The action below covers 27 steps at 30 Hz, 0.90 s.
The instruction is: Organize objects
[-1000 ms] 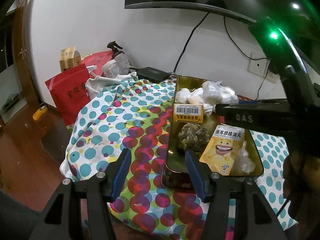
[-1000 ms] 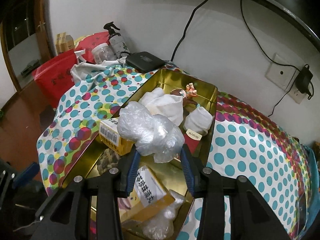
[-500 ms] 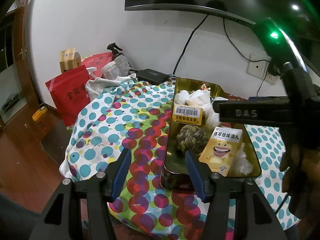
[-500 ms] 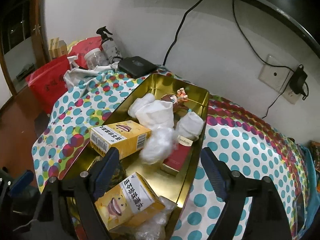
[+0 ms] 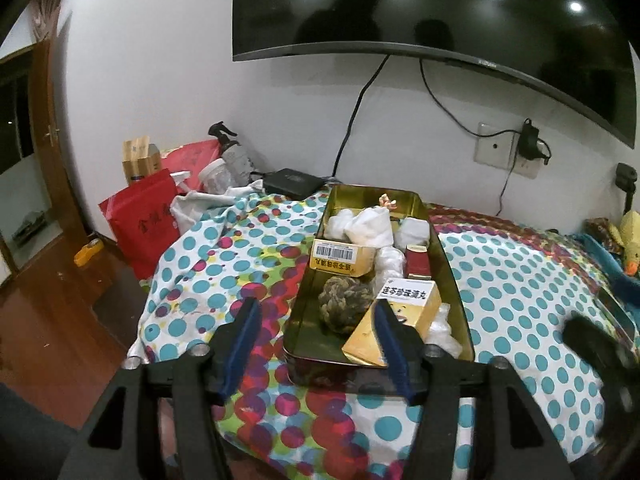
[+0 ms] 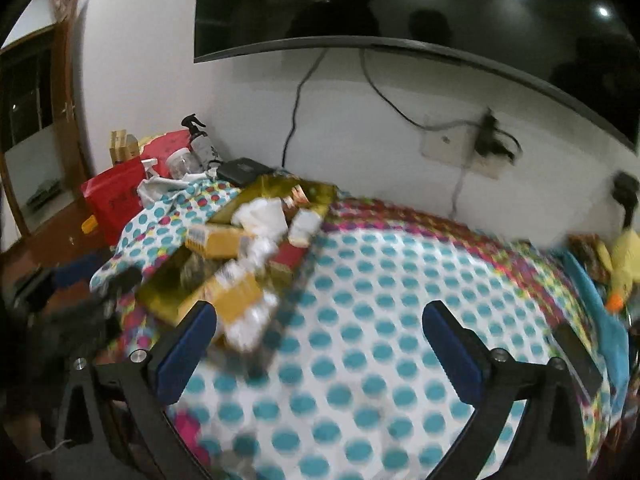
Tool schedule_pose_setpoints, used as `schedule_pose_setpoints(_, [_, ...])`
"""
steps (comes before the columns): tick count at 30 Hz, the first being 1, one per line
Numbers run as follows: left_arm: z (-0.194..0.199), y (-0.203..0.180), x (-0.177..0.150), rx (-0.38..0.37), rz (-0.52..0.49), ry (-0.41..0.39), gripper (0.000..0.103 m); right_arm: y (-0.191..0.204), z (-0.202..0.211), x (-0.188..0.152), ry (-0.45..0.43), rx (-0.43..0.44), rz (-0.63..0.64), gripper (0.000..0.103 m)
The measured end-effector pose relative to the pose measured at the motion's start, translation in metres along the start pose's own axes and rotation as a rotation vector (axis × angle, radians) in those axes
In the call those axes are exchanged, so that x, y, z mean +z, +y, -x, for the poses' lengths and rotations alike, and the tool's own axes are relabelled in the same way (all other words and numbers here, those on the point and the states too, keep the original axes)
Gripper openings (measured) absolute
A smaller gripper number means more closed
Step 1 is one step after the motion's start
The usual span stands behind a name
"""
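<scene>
In the gold tin [image 5: 448, 256] we count two yellow boxes [image 5: 340, 257], one red box [image 5: 418, 263], one woven ball [image 5: 344, 300].

plastic bag [image 5: 390, 260] released into tin [image 5: 452, 280], right tongs [image 6: 320, 344] opening

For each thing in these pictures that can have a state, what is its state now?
Left gripper: jaws opening, nothing between them.
Right gripper: jaws opening, empty, over the cloth.
Gold tin: lid off, filled with items.
Barcode box: closed, lying in the tin.
Smiley box: closed, tilted in the tin.
TV: off, dark.
Charger: plugged into the socket.
</scene>
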<state>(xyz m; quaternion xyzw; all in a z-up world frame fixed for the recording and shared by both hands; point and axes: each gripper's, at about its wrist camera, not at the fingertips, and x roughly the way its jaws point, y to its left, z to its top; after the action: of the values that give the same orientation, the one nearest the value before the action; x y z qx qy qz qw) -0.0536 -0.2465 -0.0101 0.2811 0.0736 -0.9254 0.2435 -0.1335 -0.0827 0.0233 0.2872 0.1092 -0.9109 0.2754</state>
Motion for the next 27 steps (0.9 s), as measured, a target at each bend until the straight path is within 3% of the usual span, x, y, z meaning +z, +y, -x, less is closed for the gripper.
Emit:
schedule_pose_setpoints(2, [0.006, -0.007, 0.001, -0.005, 0.006, -0.020, 0.095, -0.019, 0.019, -0.017, -0.009, 0.004, -0.048, 0.103])
schedule_pose_setpoints(7, [0.023, -0.021, 0.005, -0.032, 0.011, -0.065, 0.095, -0.061, 0.057, -0.046, -0.021, 0.003, -0.138, 0.103])
schedule_pose_setpoints(12, [0.039, -0.036, 0.001, -0.094, -0.030, -0.076, 0.095, -0.072, 0.093, -0.064, -0.062, -0.004, -0.120, 0.103])
schedule_pose_setpoints(15, [0.041, -0.042, -0.003, -0.053, -0.036, -0.066, 0.095, -0.073, 0.106, -0.071, -0.076, 0.000, -0.115, 0.103])
schedule_pose_setpoints(27, [0.027, -0.066, -0.008, -0.056, -0.075, -0.030, 0.095, -0.076, 0.107, -0.088, -0.041, -0.024, -0.091, 0.103])
